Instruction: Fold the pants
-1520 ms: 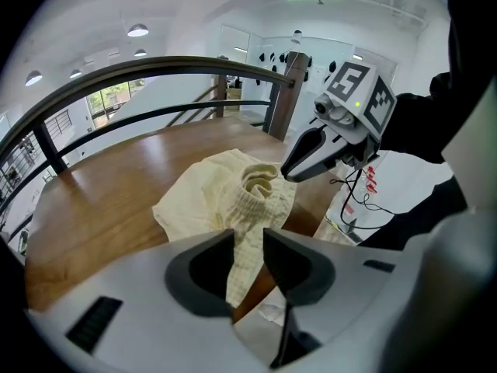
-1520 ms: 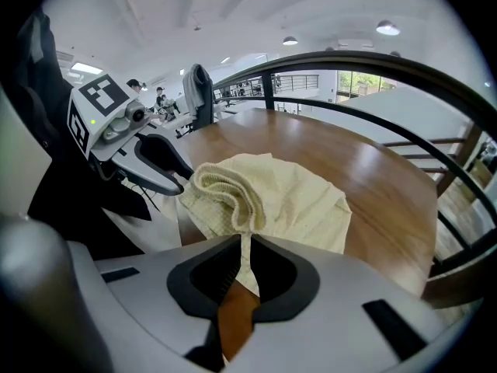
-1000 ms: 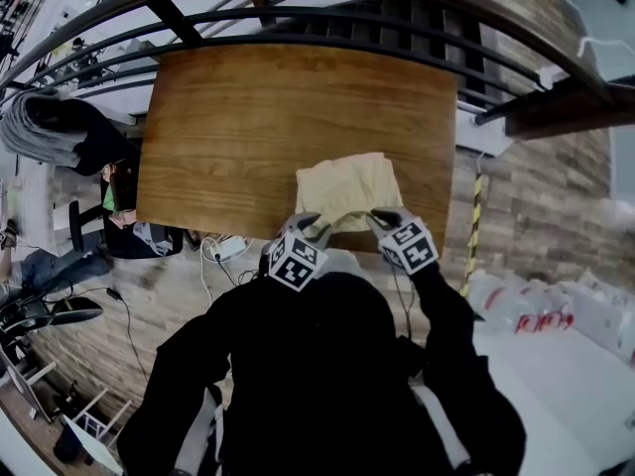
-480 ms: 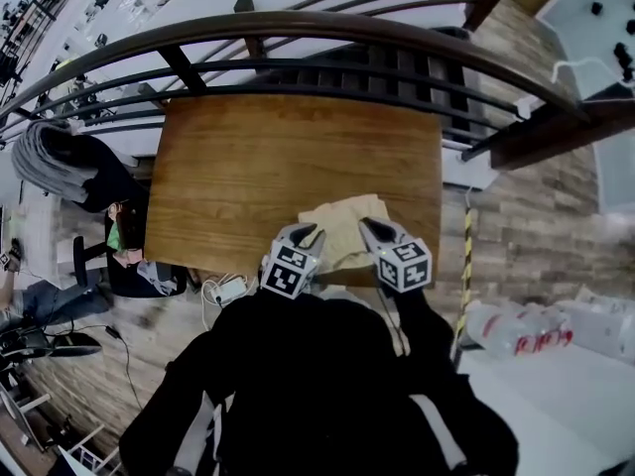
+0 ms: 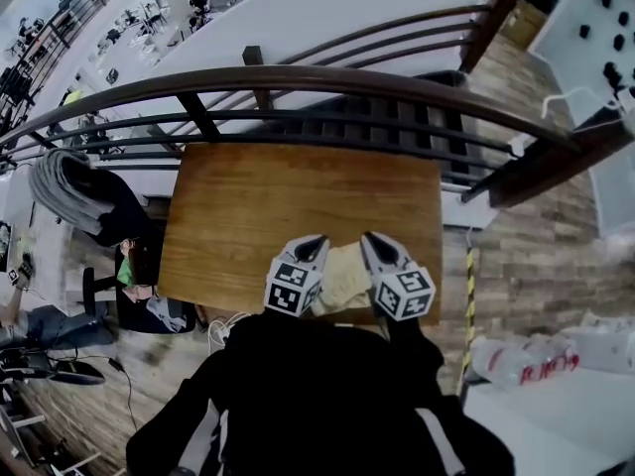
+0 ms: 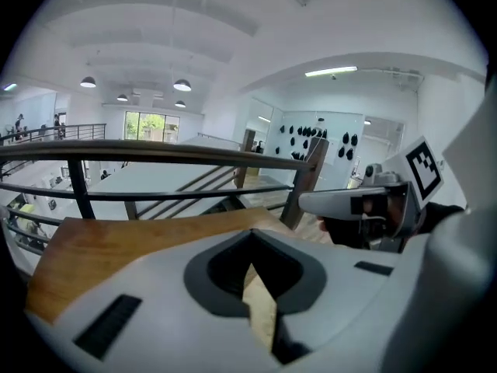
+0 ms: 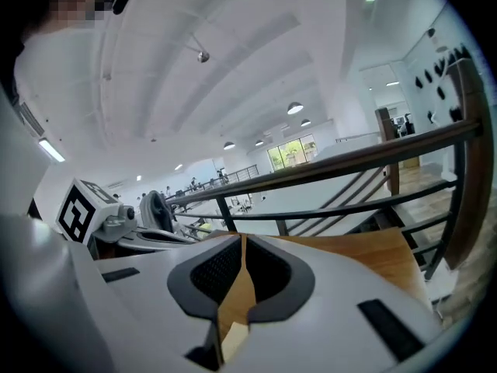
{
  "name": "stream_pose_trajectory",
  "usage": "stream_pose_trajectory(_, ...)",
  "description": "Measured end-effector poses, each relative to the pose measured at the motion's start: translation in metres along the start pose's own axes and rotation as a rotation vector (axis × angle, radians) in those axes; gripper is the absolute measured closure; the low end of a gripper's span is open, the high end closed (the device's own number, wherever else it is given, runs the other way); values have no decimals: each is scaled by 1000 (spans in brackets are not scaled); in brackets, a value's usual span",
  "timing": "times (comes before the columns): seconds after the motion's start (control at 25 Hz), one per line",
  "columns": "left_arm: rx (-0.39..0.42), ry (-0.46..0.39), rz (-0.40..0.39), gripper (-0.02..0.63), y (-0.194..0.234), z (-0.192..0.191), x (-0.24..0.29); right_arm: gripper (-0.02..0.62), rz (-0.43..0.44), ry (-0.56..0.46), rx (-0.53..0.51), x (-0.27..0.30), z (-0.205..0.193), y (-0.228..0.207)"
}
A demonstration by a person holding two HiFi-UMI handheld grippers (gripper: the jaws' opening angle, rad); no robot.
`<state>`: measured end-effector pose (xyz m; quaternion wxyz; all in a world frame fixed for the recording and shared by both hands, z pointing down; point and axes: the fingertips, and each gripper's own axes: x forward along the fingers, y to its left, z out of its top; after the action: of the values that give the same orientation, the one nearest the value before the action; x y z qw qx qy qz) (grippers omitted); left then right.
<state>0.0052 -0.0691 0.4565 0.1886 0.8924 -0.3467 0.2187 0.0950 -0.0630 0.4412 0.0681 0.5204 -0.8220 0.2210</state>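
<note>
Pants (image 5: 343, 280) lie in a small pile at the near edge of the table (image 5: 248, 216), low between your claws. Left claw (image 5: 316, 242) has just snapped closed with nothing pinched (cloth only shows below the slit). Right claw (image 5: 369, 238) is closed and empty too. Risk: coming down closed would shove the pile off the edge.

Only a strip of the pants (image 5: 342, 278) shows between the left gripper (image 5: 316, 243) and the right gripper (image 5: 371, 239); the rest lies hidden beneath them.
</note>
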Motion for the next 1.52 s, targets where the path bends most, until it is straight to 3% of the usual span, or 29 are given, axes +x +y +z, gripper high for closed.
stream_pose_trajectory(0.24, -2, -157, 30, 604, 8, 50, -18, 575, -27, -98, -25, -5, 46, 16)
stream_pose_trajectory(0.48, 4, -266, 69, 603, 15, 74, -32, 577, -57, -193, -30, -8, 73, 19)
stream_pose_trajectory(0.68, 2, -300, 104, 603, 24, 78, -40, 580, -117, -221, -70, -8, 81, 21)
stream_pose_trajectory(1.52, 37, -355, 155, 603, 33, 84, -45, 581, -100, -230, -58, 1, 87, 19)
